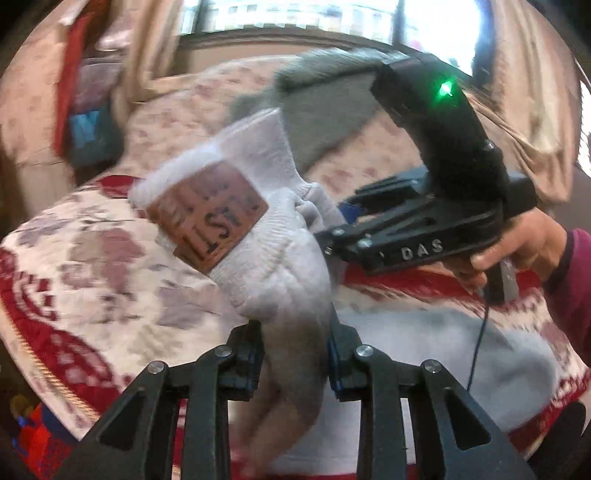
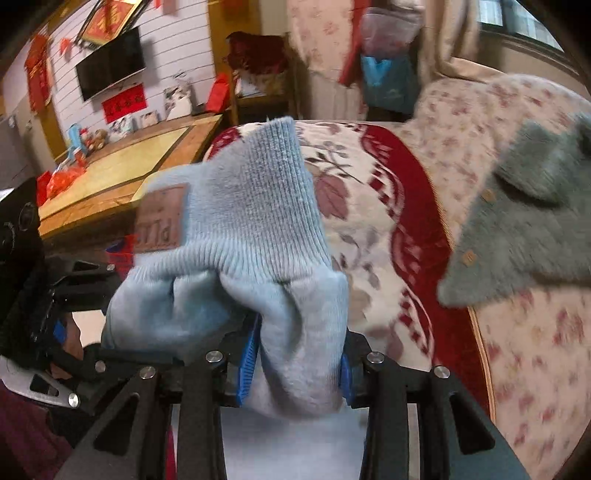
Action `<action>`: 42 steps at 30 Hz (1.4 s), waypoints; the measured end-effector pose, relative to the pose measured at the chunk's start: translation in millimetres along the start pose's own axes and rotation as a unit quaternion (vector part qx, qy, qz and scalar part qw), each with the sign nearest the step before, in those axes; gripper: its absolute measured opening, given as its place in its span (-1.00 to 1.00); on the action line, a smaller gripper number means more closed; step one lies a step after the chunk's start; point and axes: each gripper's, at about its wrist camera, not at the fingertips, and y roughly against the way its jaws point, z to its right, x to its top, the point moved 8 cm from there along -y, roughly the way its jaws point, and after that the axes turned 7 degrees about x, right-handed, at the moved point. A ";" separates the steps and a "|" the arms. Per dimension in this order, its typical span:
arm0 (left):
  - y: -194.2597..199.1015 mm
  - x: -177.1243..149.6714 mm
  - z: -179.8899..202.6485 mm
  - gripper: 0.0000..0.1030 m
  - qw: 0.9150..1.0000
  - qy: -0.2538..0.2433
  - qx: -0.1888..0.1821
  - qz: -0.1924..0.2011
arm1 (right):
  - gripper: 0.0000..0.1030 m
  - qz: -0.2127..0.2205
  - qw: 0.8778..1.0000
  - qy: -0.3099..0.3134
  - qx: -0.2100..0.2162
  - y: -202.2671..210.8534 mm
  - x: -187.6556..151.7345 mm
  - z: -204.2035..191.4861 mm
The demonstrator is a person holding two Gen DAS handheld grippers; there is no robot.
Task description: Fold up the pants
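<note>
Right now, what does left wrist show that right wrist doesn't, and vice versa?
Left wrist only: the whole right tongs from the side, green light lit, the person's hand on its handle, and a window behind.

Right wrist only: a wall TV, a wooden table, red wall decorations.

Both: the pale blue pants, each tongs pinching the fabric just below the ribbed cuff, brown patch, floral blanket, grey fuzzy garment.

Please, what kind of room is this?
Probably a home bedroom or living room: a floral red blanket covers a soft bed or sofa, a wall-mounted television hangs above a wooden table, and a curtained window is behind.
</note>
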 end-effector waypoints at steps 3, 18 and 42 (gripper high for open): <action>-16.2 -24.1 39.0 -0.47 0.999 -0.021 -0.035 -0.027 | -0.23 0.000 0.999 -0.047 -0.007 22.1 -49.9 7.1; -29.8 -105.3 105.7 0.60 0.979 0.009 -0.158 -0.127 | 0.34 0.034 0.943 -0.315 -0.099 93.2 -242.7 38.0; -35.6 -80.3 100.7 0.61 0.987 -0.124 -0.054 -0.083 | 0.30 0.043 0.916 -0.385 -0.109 73.7 -248.4 -4.4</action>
